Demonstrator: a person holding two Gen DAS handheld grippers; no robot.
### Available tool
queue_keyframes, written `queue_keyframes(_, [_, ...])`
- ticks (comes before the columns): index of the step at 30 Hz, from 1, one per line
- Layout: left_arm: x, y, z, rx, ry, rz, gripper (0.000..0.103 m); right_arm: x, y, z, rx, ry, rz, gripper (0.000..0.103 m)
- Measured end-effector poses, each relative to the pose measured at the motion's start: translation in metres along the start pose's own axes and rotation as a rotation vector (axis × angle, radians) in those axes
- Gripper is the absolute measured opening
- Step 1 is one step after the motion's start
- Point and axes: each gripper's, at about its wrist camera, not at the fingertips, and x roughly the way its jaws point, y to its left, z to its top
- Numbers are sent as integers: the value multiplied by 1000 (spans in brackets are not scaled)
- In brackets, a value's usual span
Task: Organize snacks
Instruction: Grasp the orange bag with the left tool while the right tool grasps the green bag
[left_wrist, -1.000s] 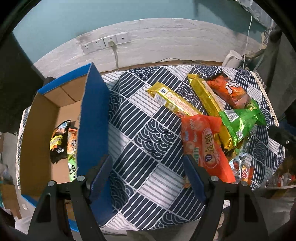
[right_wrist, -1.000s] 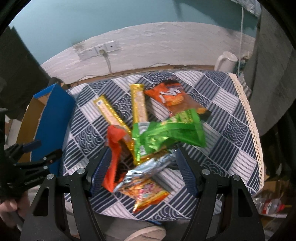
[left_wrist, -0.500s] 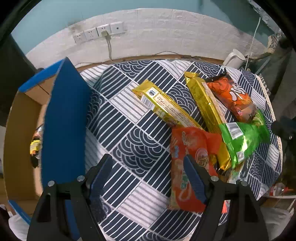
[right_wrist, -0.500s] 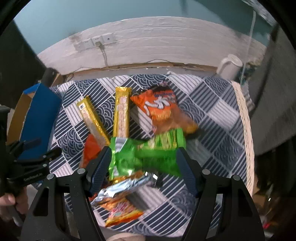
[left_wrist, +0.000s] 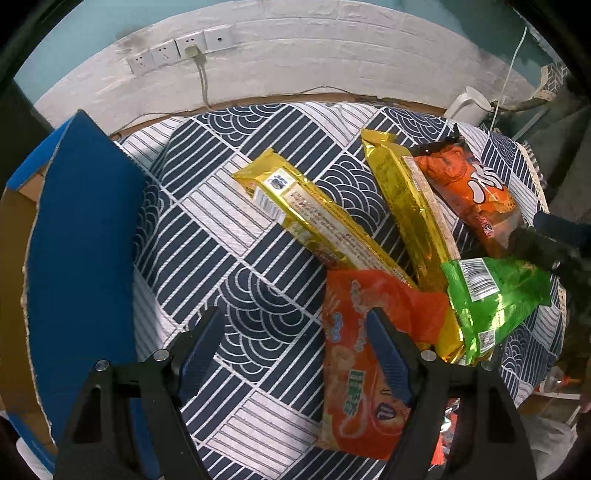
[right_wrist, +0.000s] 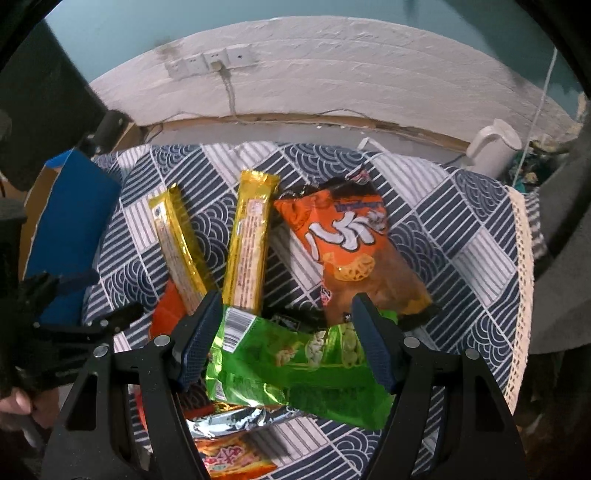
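Snack packs lie on the patterned tablecloth (left_wrist: 229, 229). In the left wrist view: two gold packs (left_wrist: 317, 218) (left_wrist: 410, 214), an orange chip bag (left_wrist: 469, 192), a green bag (left_wrist: 491, 295) and an orange-red pack (left_wrist: 362, 369). My left gripper (left_wrist: 295, 332) is open and empty, its right finger over the orange-red pack. My right gripper (right_wrist: 288, 317) is open and empty, above the green bag (right_wrist: 295, 362), with the orange chip bag (right_wrist: 351, 251) and gold packs (right_wrist: 177, 236) (right_wrist: 251, 236) beyond. A silver pack (right_wrist: 236, 421) lies below.
A cardboard box with a blue flap (left_wrist: 81, 266) stands at the table's left; it also shows in the right wrist view (right_wrist: 70, 214). A white kettle (right_wrist: 495, 147) stands at the back right. Wall sockets and a cord (left_wrist: 184, 51) are behind the table.
Both grippers have moved forward and lower over the snack pile. The box has slid left in the left view, its inside no longer visible. Both stay open.
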Motion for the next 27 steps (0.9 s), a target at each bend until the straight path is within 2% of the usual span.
queue_keyframes(10, [-4, -8, -10, 21, 10, -7, 80, -2, -20, -29, 37, 77, 36, 73])
queue_keyframes(18, [-16, -16, -23, 42, 0, -17, 80, -2, -9, -60, -50, 132, 17, 76])
queue_keyframes(27, [-13, -24, -31, 57, 15, -16, 82, -13, -1, -57, -109, 82, -50, 76])
